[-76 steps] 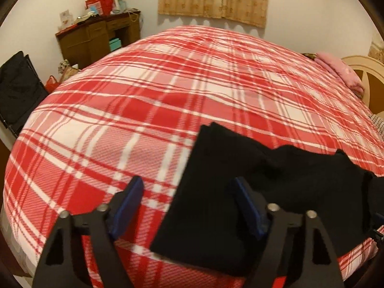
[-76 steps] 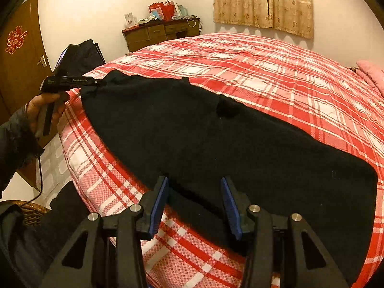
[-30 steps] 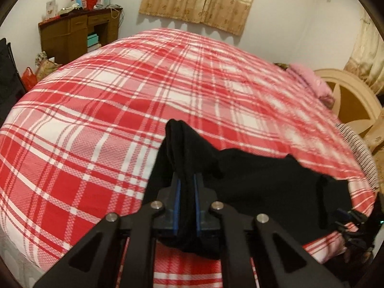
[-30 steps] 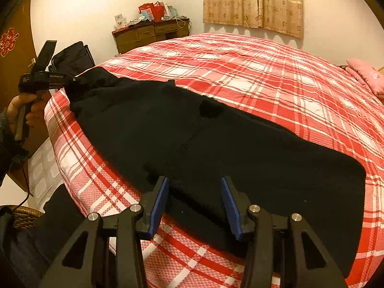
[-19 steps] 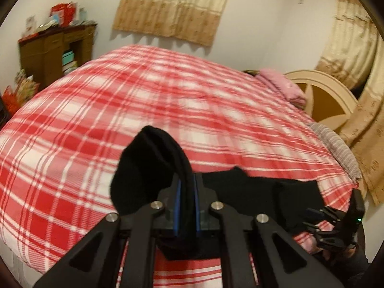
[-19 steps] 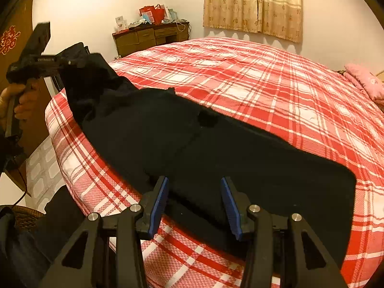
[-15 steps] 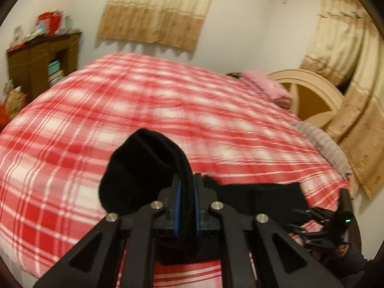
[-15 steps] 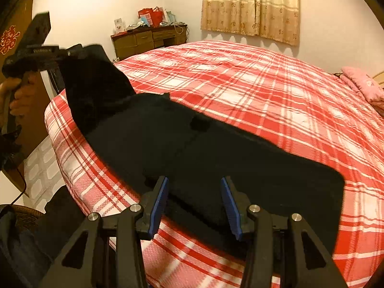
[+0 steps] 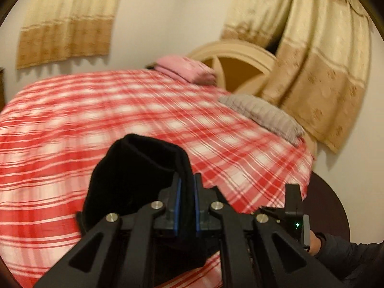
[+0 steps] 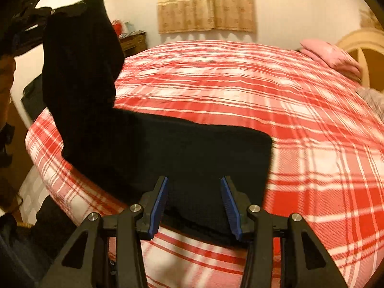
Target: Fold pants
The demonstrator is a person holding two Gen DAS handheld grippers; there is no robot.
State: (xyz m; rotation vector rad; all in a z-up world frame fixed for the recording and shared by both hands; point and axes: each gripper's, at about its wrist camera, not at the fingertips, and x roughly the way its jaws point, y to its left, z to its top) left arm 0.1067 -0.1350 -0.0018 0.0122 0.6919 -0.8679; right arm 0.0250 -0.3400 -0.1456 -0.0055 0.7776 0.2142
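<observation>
Black pants (image 10: 182, 148) lie partly on the red plaid bed (image 10: 264, 91), and partly in the air. The left gripper (image 9: 186, 204) has its blue-padded fingers (image 9: 178, 206) clamped together on one end of the pants (image 9: 134, 172), the cloth bulging up in a dark fold just ahead of and to the left of the fingers. Half a second ago that end hung low over the bed's corner; now it is carried much higher and further across, so that in the right wrist view the lifted part stands as a tall black column up and to the left of the right fingers, hanging from the left gripper (image 10: 45, 14) at the top left edge. The flat part on the bed is shorter than before: its far edge now ends just right of the right fingers, where it earlier reached well beyond them. The right gripper (image 10: 194, 204) hovers with its fingers (image 10: 159, 204) apart over the near edge of the flat part, gripping nothing, as it did in the earlier frames. In the left wrist view the right gripper (image 9: 294, 216) shows low to the right of the fingers, and the view has swung toward the pink pillow (image 9: 187, 68), grey pillow (image 9: 264, 115) and headboard (image 9: 230, 52). Both views are motion-blurred.
</observation>
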